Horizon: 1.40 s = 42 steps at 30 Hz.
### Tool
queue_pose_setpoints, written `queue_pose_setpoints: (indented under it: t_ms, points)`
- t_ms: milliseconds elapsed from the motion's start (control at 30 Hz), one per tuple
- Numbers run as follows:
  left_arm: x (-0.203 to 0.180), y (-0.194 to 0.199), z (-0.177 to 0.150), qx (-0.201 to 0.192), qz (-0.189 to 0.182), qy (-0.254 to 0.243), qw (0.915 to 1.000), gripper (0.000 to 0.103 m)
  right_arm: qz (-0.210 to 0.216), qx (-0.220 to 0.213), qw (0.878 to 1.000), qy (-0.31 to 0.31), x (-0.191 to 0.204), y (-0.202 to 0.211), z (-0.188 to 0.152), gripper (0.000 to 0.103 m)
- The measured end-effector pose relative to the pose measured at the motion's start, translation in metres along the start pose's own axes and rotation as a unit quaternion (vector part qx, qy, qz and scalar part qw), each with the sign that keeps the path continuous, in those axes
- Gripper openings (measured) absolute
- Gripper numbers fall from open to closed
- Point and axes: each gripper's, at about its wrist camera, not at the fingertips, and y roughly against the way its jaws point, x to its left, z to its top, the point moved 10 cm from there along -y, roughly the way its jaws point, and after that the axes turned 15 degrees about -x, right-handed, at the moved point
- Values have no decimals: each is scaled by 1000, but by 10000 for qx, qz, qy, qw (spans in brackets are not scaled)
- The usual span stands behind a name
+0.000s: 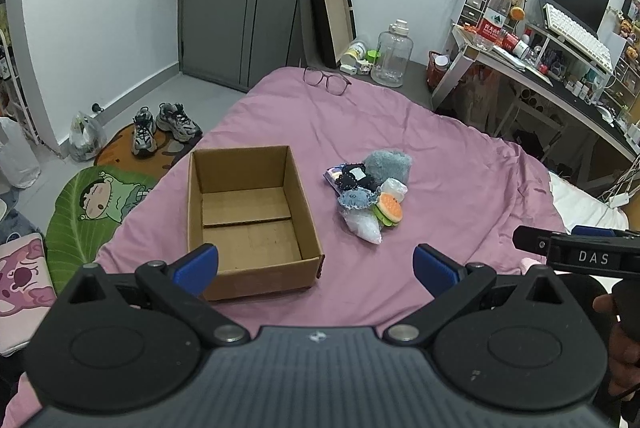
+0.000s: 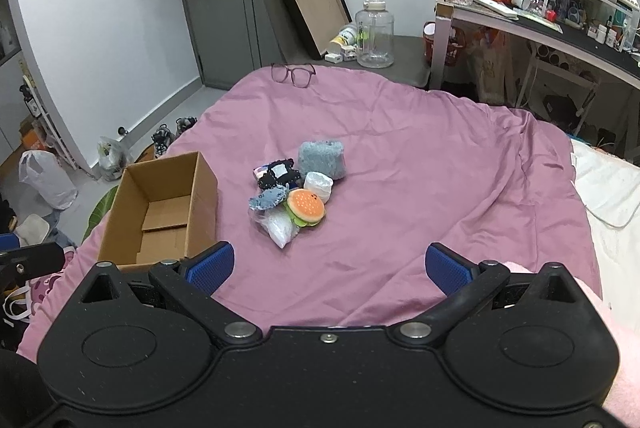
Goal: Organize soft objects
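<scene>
An open, empty cardboard box (image 1: pixel 248 220) (image 2: pixel 160 212) sits on the pink bedspread (image 1: pixel 440 156) (image 2: pixel 420 188). To its right lies a pile of soft objects: a grey-blue fuzzy piece (image 1: pixel 388 162) (image 2: pixel 322 158), a black knitted item (image 1: pixel 354 176) (image 2: pixel 278 172), a blue plush (image 1: pixel 357 199) (image 2: pixel 266 198), an orange burger plush (image 1: pixel 391 209) (image 2: pixel 306 206), a white bag (image 1: pixel 362 224) (image 2: pixel 278 226). My left gripper (image 1: pixel 316 264) is open and empty, near the box's front edge. My right gripper (image 2: pixel 330 266) is open and empty, short of the pile.
Glasses (image 1: pixel 326 80) (image 2: pixel 294 73) lie at the bed's far edge. A clear jug (image 1: pixel 394 54) (image 2: pixel 375 34) and a leaning tray (image 1: pixel 330 4) stand on the floor beyond. A cluttered desk (image 1: pixel 560 68) (image 2: pixel 560 24) is at the right. Shoes (image 1: pixel 164 126) sit left on the floor.
</scene>
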Motion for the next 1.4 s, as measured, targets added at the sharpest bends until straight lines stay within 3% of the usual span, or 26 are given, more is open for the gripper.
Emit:
queue_pose_setpoints:
  t_ms: [667,1400]
  points:
    - [23,-49,-26,669,108,213,9975,103,-130,646,9978,34,3,-53,-22,103]
    - [60,-101,-33,1415,264,617,9877,101,-176,1356,9906,-14,-1,-120,-33,103]
